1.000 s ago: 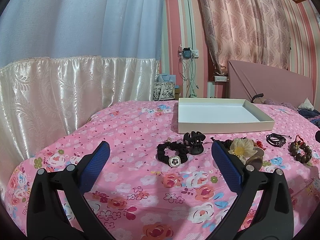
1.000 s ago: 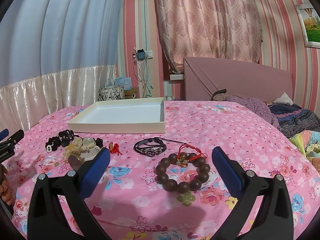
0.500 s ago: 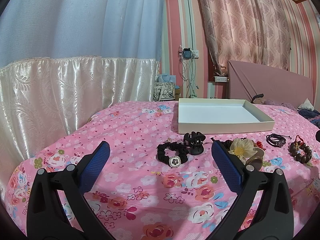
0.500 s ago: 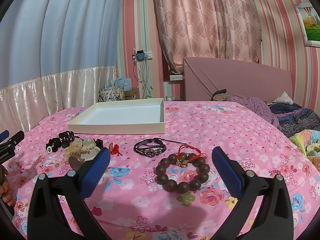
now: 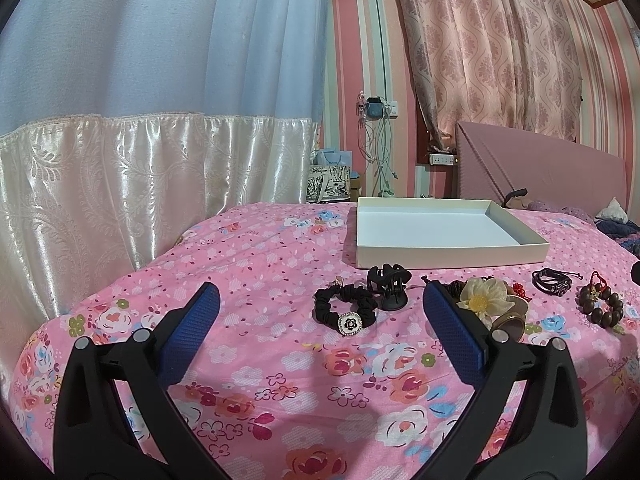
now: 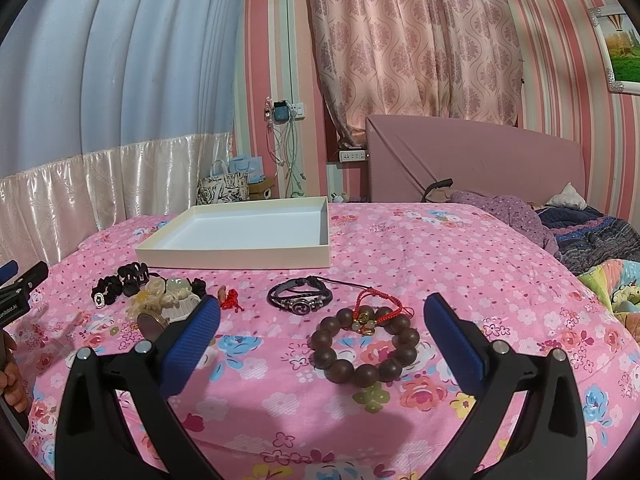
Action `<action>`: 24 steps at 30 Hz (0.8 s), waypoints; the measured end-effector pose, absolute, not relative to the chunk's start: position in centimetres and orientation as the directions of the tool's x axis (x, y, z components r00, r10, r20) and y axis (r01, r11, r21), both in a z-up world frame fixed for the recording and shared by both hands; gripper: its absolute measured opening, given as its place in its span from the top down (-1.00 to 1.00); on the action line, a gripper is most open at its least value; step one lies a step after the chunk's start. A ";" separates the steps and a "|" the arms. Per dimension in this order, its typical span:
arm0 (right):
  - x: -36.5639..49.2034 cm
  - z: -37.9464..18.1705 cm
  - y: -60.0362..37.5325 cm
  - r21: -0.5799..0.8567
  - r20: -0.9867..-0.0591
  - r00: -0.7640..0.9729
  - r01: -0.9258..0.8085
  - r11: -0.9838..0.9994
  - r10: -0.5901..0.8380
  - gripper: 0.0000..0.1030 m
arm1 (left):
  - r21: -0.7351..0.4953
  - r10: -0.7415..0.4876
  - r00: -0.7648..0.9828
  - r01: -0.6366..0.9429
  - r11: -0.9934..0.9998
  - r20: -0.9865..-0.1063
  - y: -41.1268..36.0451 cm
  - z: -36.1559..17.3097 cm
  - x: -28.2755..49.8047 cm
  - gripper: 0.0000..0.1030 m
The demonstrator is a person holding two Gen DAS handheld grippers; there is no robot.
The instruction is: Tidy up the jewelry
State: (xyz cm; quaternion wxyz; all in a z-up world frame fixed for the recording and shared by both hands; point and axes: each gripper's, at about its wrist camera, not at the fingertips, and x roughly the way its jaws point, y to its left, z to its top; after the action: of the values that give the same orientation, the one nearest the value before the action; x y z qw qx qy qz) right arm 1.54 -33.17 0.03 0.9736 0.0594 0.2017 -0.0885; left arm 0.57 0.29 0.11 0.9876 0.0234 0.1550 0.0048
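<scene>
Jewelry lies in a row on the pink floral bedspread in front of an empty white tray (image 5: 448,258) (image 6: 240,258). In the left wrist view a black scrunchie with a brooch (image 5: 346,310), a black claw clip (image 5: 390,286) and a cream flower clip (image 5: 486,300) lie ahead. My left gripper (image 5: 320,312) is open and empty, just short of the scrunchie. In the right wrist view a brown bead bracelet (image 6: 366,344), a red cord bracelet (image 6: 378,306) and a black leather bracelet (image 6: 300,300) lie ahead. My right gripper (image 6: 322,320) is open and empty above the bead bracelet.
A small red charm (image 6: 230,300) lies left of the leather bracelet. The left gripper (image 6: 16,292) shows at the right wrist view's left edge. Rumpled blankets (image 6: 592,240) lie at the far right. A headboard (image 6: 472,160) and curtains stand behind the bed.
The right wrist view has shifted very slightly closer to the bead bracelet. The left gripper has hardly moved. Both grippers stay open.
</scene>
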 end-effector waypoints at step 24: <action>1.5 0.0 -33.2 0.080 -0.402 0.904 0.196 0.977 -0.148 -0.97 | 0.045 0.016 0.953 -0.003 0.999 -0.302 0.4 0.2 0.6 -0.94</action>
State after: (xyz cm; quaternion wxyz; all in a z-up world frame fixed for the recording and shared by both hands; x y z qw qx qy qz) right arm 1.47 -33.16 -0.02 0.9738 0.0595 0.2010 -0.0884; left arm 0.57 0.40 0.21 0.9880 0.0221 0.1531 0.0047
